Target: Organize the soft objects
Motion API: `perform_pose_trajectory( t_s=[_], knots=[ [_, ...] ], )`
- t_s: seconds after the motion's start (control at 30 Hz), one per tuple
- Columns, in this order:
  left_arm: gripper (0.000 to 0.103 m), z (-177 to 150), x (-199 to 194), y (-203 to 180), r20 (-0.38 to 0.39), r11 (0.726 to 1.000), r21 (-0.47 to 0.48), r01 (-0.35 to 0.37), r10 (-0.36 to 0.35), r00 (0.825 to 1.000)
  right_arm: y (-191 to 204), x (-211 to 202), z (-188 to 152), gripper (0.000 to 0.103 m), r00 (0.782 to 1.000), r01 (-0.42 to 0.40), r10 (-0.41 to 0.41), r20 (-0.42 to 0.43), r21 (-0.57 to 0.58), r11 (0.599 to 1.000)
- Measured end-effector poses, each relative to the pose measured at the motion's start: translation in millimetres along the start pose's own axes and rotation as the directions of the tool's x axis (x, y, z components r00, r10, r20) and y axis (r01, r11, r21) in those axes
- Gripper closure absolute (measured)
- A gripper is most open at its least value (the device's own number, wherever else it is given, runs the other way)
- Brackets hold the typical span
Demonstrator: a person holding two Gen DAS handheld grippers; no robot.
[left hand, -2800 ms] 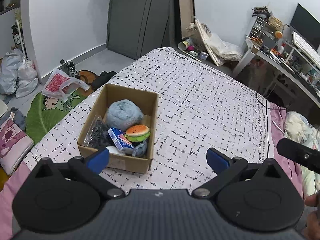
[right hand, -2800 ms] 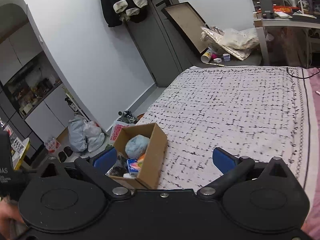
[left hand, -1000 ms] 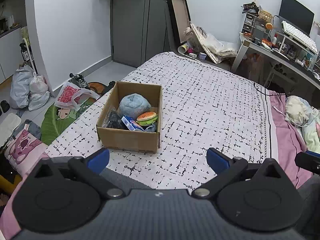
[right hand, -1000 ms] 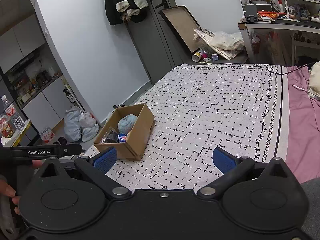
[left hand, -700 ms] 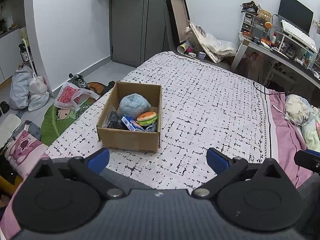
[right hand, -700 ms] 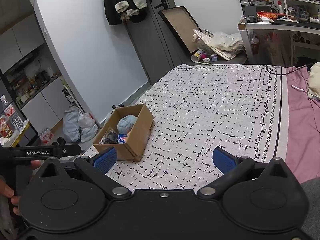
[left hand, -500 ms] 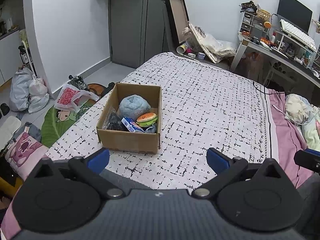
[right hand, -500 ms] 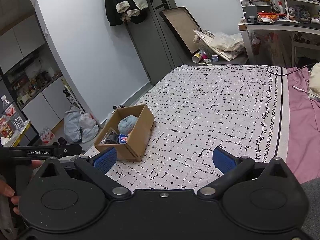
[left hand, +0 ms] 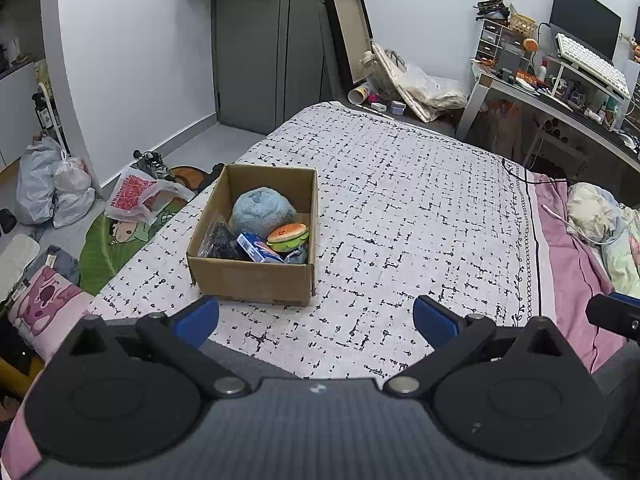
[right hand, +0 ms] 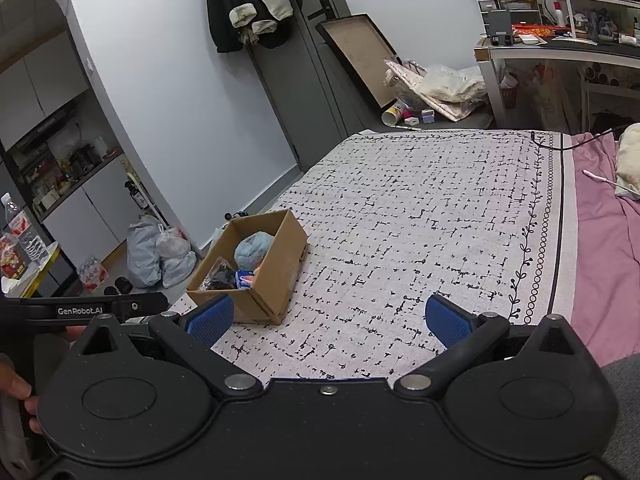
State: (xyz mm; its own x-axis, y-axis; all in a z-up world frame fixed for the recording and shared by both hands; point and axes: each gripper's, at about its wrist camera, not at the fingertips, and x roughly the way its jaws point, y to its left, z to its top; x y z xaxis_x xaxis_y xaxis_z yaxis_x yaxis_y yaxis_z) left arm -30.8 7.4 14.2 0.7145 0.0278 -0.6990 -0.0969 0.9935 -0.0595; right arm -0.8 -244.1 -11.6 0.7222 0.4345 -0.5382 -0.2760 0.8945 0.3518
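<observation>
1. Left claw [left hand: 316, 318], in the left wrist view, is spread wide with nothing between its two blue pads [left hand: 198, 320]; it touches nothing and hangs above the near edge of the bed [left hand: 420, 208].
2. One cardboard box [left hand: 252, 280] sits on the patterned bedspread, ahead of the left claw and slightly to its left, well apart from the pads.
3. Inside the box the left wrist view shows five things: one fluffy blue ball [left hand: 262, 210] at the far end, one burger-shaped plush [left hand: 287, 235], one blue packet [left hand: 258, 248], one dark bag in clear plastic [left hand: 220, 240] and one crumpled grey piece [left hand: 298, 257] in the near right corner.
4. At the right edge, one tip of the right claw's finger pokes into this view.
5. Right claw [right hand: 327, 320], in the right wrist view, is likewise fully open and empty, clear of the bedspread.
6. From this view the same single box [right hand: 276, 276] lies to the left, beyond the left pad [right hand: 210, 318]; the blue ball [right hand: 254, 246] shows plainly, the other contents only in part.
7. One hand [right hand: 18, 394] grips the other tool at the left edge.
</observation>
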Motion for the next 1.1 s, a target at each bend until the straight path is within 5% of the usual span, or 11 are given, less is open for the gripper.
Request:
perform_pose_trajectory(
  t_s=[1.1],
  knots=[
    [0.001,0.5,5.7,-5.7,0.001,0.999,0.043,0.026,-0.026,1.000,-3.2,1.4,-0.3,0.000,1.000,-0.008,0.008,-0.008,0.033,0.999]
  ],
)
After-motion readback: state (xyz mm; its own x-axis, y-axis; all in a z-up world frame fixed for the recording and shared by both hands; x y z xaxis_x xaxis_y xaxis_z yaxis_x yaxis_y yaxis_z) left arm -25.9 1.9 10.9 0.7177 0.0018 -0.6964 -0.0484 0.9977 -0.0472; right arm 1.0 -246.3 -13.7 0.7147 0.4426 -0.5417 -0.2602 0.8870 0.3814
